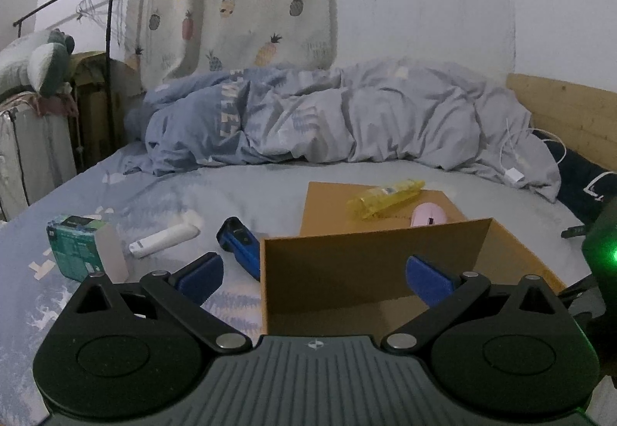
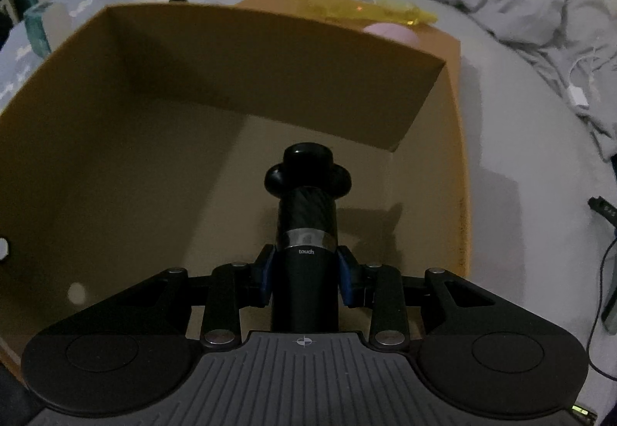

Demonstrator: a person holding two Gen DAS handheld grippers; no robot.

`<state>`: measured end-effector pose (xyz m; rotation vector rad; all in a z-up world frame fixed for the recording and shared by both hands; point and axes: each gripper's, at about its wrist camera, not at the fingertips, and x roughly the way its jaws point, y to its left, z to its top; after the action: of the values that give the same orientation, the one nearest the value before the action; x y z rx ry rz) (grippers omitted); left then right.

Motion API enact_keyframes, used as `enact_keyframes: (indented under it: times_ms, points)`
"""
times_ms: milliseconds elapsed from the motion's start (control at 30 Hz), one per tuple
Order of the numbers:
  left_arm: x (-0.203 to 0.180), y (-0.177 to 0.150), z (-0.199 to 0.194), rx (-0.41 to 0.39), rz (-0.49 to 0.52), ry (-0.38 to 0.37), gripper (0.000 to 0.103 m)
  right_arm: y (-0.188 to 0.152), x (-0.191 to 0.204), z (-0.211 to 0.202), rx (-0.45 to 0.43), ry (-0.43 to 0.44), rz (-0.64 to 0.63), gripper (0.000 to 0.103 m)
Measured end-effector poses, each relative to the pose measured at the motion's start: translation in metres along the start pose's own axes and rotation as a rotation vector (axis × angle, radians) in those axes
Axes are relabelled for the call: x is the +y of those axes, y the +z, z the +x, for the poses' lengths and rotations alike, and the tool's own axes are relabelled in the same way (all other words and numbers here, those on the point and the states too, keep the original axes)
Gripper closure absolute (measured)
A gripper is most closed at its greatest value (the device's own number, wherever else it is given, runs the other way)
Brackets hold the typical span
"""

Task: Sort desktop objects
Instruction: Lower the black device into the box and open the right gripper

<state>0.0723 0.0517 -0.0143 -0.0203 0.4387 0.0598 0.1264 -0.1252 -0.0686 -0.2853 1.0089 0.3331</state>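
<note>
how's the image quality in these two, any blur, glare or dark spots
Left wrist view: dim, bluish, fisheye bends the bed edge; a green light flares at the right border. Right wrist view: darker, the box interior in deep shadow, the yellow packet smeared by blur, the black tool sharp.

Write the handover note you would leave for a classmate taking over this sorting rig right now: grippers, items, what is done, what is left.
Right gripper: shut on the black device, held over the open cardboard box, not yet let go.
Left gripper: open, holding nothing, at the box's near side.
Box floor: bare where visible, so nothing sorted yet.
On the box flap: yellow packet, pink mouse.
On the bed, left of the box: blue device, white stick, green carton.
Left: release the black device, then collect the rest.
</note>
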Motion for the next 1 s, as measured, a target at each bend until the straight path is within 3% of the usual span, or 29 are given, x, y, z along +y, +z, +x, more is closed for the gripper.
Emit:
enact_keyframes:
  times_ms: [667,1000]
  points:
    - [0.0,-0.001,0.001,0.018,-0.009,-0.001,0.0,0.001,0.01,0.026,0.185,-0.006,-0.059,0.067]
    - [-0.002,0.001,0.0,0.007,-0.006,-0.01,0.0,-0.003,0.01,0.033,0.227,0.001,-0.071,0.066]
